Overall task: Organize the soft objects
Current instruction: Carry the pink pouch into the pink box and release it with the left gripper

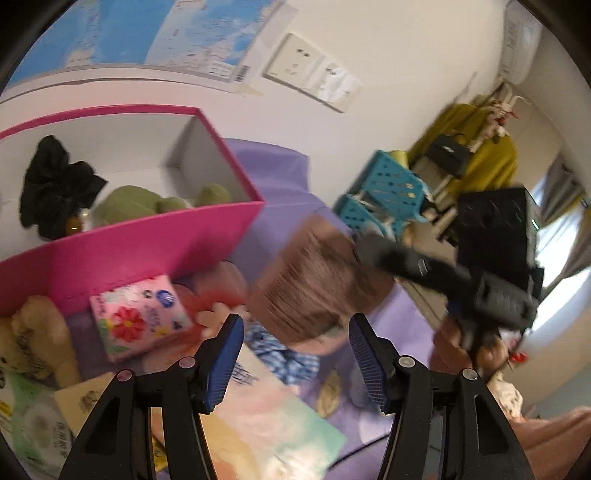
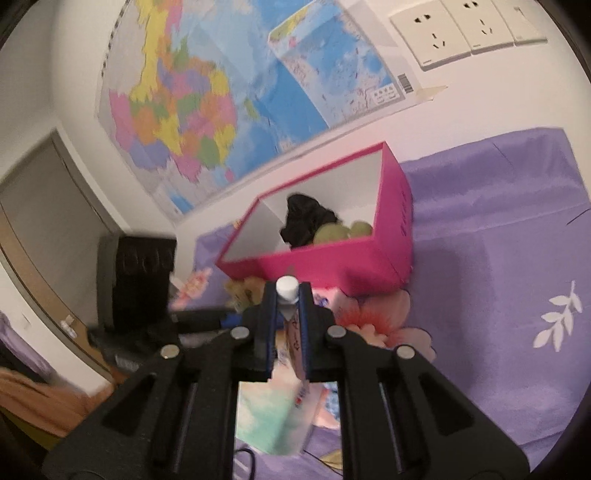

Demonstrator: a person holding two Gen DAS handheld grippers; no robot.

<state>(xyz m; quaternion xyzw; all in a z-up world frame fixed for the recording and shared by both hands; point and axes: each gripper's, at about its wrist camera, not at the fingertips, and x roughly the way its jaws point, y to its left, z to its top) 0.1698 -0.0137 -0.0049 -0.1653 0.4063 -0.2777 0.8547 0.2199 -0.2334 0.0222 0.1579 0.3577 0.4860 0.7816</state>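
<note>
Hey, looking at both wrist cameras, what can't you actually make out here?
- Left wrist view: the item held by the right gripper is a brown motion-blurred smear.
- Right wrist view: the white-capped pouch is mostly hidden by the gripper's fingers.
- Both views: the pink box wall hides most of the green plush.

A lived-in bedroom: purple floral bedsheet (image 2: 498,258), wall map (image 2: 207,99) above, wall sockets (image 2: 443,33), yellow clothes (image 1: 491,155) hanging by the curtained window (image 1: 565,229).
</note>
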